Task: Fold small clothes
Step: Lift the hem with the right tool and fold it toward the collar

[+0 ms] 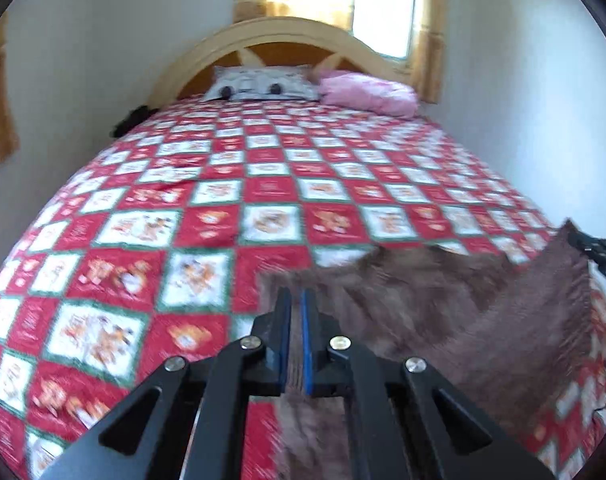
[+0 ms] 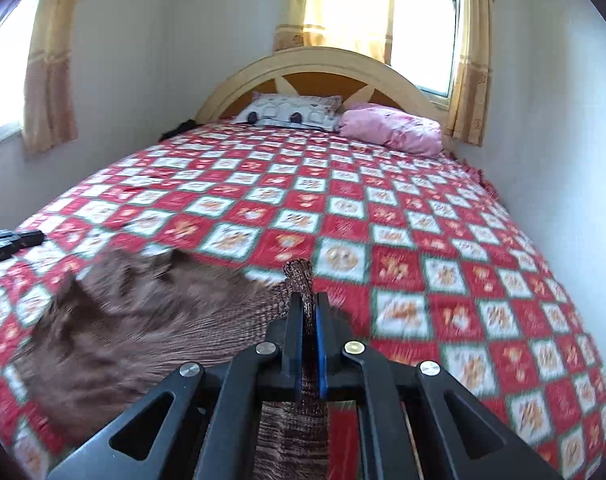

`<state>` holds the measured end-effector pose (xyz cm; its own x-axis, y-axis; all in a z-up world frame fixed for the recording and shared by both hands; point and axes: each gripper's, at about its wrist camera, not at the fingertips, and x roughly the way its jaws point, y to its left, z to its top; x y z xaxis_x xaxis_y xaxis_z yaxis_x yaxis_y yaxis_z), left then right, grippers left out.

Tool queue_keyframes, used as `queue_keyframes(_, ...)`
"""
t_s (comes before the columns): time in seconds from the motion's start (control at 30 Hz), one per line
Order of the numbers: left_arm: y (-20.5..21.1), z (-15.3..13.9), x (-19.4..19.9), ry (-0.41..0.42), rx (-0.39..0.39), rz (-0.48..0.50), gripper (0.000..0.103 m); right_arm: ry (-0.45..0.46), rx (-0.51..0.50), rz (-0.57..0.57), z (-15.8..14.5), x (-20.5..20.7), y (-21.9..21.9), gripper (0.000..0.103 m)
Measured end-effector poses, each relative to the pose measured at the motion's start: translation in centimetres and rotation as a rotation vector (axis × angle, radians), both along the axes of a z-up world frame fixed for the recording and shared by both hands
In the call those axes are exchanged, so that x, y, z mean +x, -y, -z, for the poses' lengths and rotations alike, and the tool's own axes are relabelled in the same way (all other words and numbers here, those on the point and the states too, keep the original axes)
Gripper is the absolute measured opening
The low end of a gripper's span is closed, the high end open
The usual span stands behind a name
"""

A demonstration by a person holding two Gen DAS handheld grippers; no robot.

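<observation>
Sunlight from the window behind the wooden headboard falls on a bed spread with a red and white checked quilt, two pillows at the far end. At the near edge lies a brown knitted cloth, one end pinched in the left gripper, whose jaws are nearly together on it, the other corner clamped in the right gripper, fabric poking up past its tips. The cloth is blurred, so it seems to be mid-swing; to my eye the fold wants both held corners carried level and at the same pace, keeping the edge taut, then laid onto the far edge so the sides line up before letting go. No basket, box or drawer shows anywhere.
</observation>
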<state>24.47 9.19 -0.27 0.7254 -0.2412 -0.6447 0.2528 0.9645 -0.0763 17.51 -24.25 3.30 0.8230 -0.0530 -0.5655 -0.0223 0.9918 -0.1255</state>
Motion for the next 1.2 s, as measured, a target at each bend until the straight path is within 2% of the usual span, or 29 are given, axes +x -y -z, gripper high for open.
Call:
queue_keyframes(0.1, 0.0, 0.8, 1.4, -0.052, -0.015, 0.034, 0.006, -0.029, 0.044, 0.018, 1.0, 2.3, 0.7, 0.004)
queue_keyframes(0.17, 0.0, 1.6, 1.2, -0.067, -0.004, 0.081, 0.01, -0.037, 0.027, 0.008, 1.7, 2.4, 0.5, 0.004)
queue_keyframes(0.2, 0.1, 2.1, 1.0, -0.074, -0.001, 0.105, 0.016, -0.036, 0.01, 0.003, 2.0, 2.0, 0.3, 0.004)
queue_keyframes(0.3, 0.6, 4.1, 0.2, -0.112, 0.032, 0.153, 0.045, -0.038, 0.01, -0.013, 2.8, 0.3, -0.1, 0.004)
queue_keyframes(0.37, 1.1, 5.6, -0.3, -0.135, 0.057, 0.177, 0.048, -0.041, 0.02, -0.019, 3.1, -0.7, -0.1, 0.004)
queue_keyframes(0.47, 1.7, 7.2, -0.6, -0.17, 0.079, 0.179, 0.048, -0.051, 0.055, -0.026, 3.6, -1.8, -0.2, 0.004)
queue_keyframes(0.57, 2.3, 8.3, -0.8, -0.185, 0.104, 0.173, 0.047, -0.06, 0.044, -0.029, 4.1, -2.0, -0.6, 0.004)
queue_keyframes(0.63, 2.5, 8.8, -0.8, -0.199, 0.109, 0.163, 0.041, -0.068, 0.045, -0.029, 4.3, -2.0, -0.6, 0.004)
queue_keyframes(0.67, 2.4, 8.8, -0.9, -0.199, 0.087, 0.163, 0.034, -0.071, 0.051, -0.027, 4.4, -2.1, -0.6, 0.004)
queue_keyframes(0.77, 2.3, 8.7, -1.2, -0.191, 0.091, 0.154, 0.014, -0.07, 0.055, -0.023, 4.6, -2.1, -0.5, 0.004)
queue_keyframes(0.83, 2.3, 8.6, -1.5, -0.184, 0.094, 0.151, 0.011, -0.072, 0.063, -0.017, 4.7, -2.2, -0.3, 0.004)
queue_keyframes(0.97, 2.4, 7.7, -2.1, -0.153, 0.088, 0.127, 0.01, -0.068, 0.079, -0.005, 4.6, -2.6, 0.0, 0.004)
queue_keyframes(1.13, 1.6, 3.5, -1.5, -0.083, -0.013, 0.1, 0.01, -0.022, 0.087, -0.001, 2.3, -2.4, 0.8, 0.004)
queue_keyframes(1.2, 1.6, 2.4, -0.6, -0.055, -0.013, 0.082, 0.01, -0.003, 0.078, -0.007, 1.3, -1.6, 0.8, 0.004)
